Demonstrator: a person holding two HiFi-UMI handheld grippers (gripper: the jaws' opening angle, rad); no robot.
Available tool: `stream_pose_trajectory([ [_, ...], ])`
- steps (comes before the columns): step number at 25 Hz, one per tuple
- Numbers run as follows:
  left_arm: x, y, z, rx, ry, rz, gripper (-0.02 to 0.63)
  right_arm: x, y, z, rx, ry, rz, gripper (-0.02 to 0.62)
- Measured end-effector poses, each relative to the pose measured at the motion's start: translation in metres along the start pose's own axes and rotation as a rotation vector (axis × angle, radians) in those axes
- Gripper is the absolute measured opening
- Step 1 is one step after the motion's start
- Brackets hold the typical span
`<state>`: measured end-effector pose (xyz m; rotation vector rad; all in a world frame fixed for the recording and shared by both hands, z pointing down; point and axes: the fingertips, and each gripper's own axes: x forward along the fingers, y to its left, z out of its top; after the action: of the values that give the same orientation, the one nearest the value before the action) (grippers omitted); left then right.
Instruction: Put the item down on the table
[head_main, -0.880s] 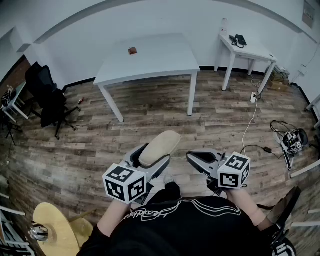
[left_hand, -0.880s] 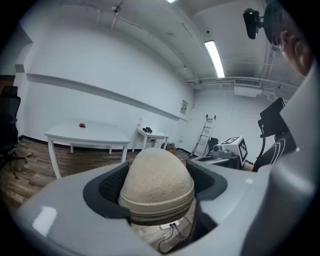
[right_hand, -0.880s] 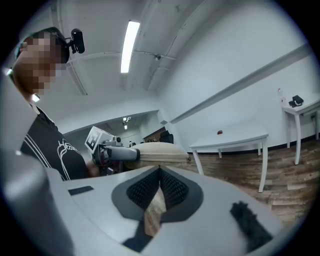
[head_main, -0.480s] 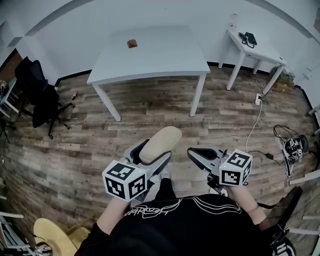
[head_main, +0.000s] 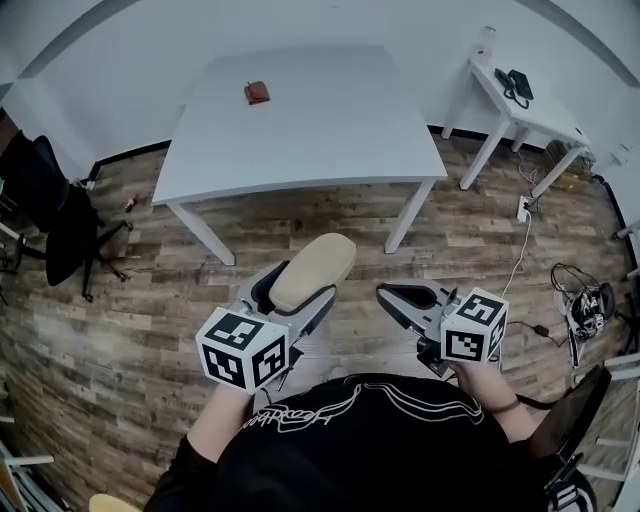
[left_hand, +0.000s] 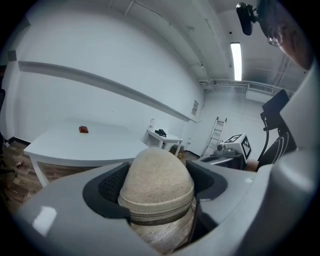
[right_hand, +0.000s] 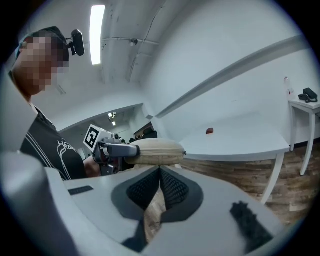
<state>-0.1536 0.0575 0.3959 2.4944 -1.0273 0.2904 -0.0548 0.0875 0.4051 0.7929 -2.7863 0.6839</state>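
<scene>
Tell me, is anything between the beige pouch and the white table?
Nothing visible. Only bare wood floor lies between the beige pouch and the white table; a small red thing sits far back on it.

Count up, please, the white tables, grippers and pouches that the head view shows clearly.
Tables: 2, big table and small table
Grippers: 2, left gripper and right gripper
Pouches: 1, pouch in the left gripper
Total: 5
</scene>
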Motion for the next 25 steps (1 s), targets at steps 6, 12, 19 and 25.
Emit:
stream_pose_trajectory([
  [6, 0.040, 0.031, 0.018, 0.002, 0.021, -0.008, 0.370, 0.024, -0.045, 0.020, 0.001, -0.007, -0.002, 0.009],
  [12, 0.097, 0.071, 0.034, -0.003, 0.036, 0.042, 0.370, 0.047, -0.105, 0.036, 0.020, -0.013, 0.035, 0.009],
  [19, 0.197, 0.133, 0.067, 0.012, 0.069, 0.112, 0.370, 0.079, -0.219, 0.073, 0.063, 0.011, 0.070, 0.009],
  [25, 0.291, 0.189, 0.098, 0.005, 0.093, 0.162, 0.371, 0.108, -0.318, 0.103, 0.083, 0.065, 0.082, 0.009],
])
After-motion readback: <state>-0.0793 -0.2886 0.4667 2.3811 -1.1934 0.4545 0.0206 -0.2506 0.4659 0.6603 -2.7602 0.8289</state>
